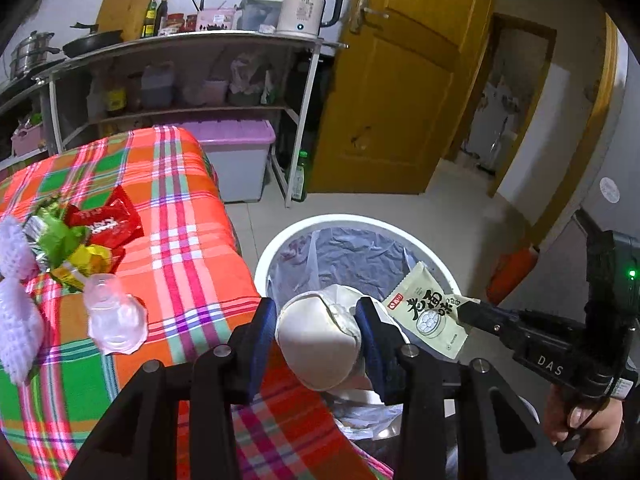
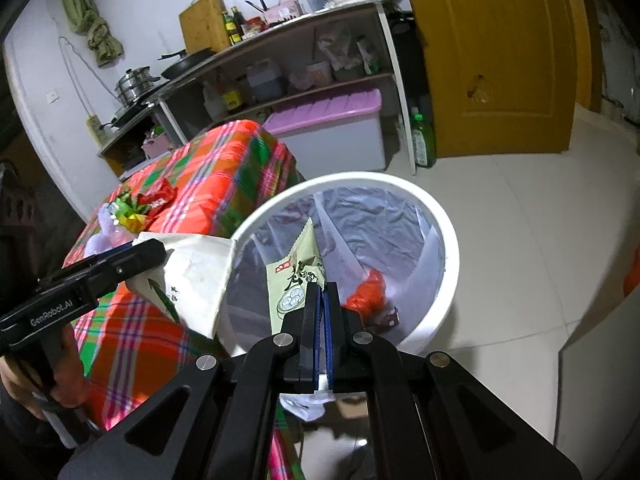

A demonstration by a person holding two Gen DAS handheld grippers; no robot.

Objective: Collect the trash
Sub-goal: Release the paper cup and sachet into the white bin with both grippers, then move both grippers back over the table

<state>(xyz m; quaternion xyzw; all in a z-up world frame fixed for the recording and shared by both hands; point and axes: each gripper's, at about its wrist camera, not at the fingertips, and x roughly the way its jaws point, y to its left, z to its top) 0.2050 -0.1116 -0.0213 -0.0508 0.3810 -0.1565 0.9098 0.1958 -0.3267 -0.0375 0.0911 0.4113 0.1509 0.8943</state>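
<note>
1. In the left wrist view, our left gripper (image 1: 318, 330) sits at lower centre, its blue-padded jaws pressed on either side of a crumpled white paper carton (image 1: 320, 344), which hangs over the near rim of the bin.
2. The round white plastic trash bin (image 1: 280, 240), lined with a translucent grey bag, fills the centre of that view; it stands on the pale tiled floor just beside the table.
3. At the right of the same view, our right gripper (image 1: 464, 312) pinches the corner of a flat pale-green food sachet with black characters (image 1: 430, 312) — the packet is held above the bin's opening.
4. From the right wrist view, the right gripper (image 2: 322, 292) shows its jaws closed tight on the lower edge of the sachet (image 2: 294, 280), which stands upright in front of the bin (image 2: 448, 240).
5. A crumpled red wrapper (image 2: 368, 292) already lies inside the bin, at the lower right of its liner.
6. At the left of the right wrist view, the left gripper (image 2: 160, 256) holds the white carton (image 2: 196, 276) at the bin's left rim.
7. On the orange, green and pink plaid tablecloth (image 1: 180, 240), at the left of the left wrist view, more trash waits — a red snack packet (image 1: 106, 220), a green foil wrapper (image 1: 60, 236), a yellow wrapper (image 1: 90, 258), a clear crushed plastic cup (image 1: 116, 316) and white foam netting (image 1: 16, 288).
</note>
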